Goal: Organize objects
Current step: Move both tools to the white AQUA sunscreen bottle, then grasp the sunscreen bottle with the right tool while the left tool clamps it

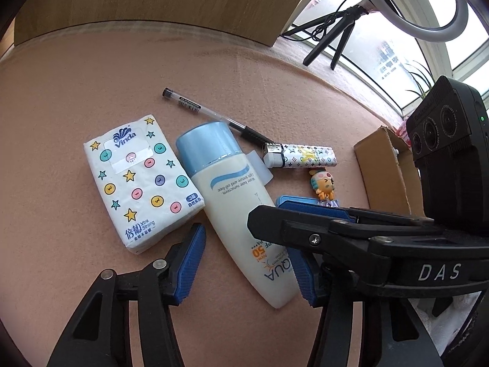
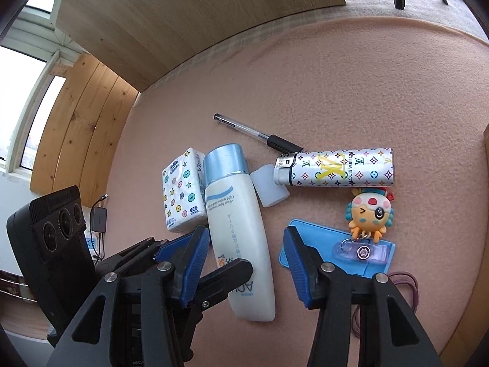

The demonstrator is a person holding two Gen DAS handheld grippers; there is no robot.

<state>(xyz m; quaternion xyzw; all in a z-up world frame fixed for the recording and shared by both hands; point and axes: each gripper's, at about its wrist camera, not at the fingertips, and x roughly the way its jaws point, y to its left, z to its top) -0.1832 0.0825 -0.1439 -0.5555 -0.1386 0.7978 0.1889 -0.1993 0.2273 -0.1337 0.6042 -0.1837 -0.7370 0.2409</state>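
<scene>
Sunscreen bottle (image 1: 235, 205): flat mid-counter, cap toward far edge.
Left tongs (image 1: 247, 267): apart, straddling bottle, not pressing.
Right tongs (image 2: 244, 267): apart, straddling bottle.

In the left wrist view, the right gripper's black frame hides most of the blue card holder (image 1: 305, 204) and the lower part of the cartoon keychain (image 1: 323, 185); the cardboard box (image 1: 382, 165) is cut off behind the camera body. In the right wrist view, the tissue pack (image 2: 182, 189) is partly hidden by the sunscreen bottle (image 2: 237, 223), whose lower label is covered by a black finger, and the hair tie (image 2: 408, 287) is partly hidden by a finger.
</scene>
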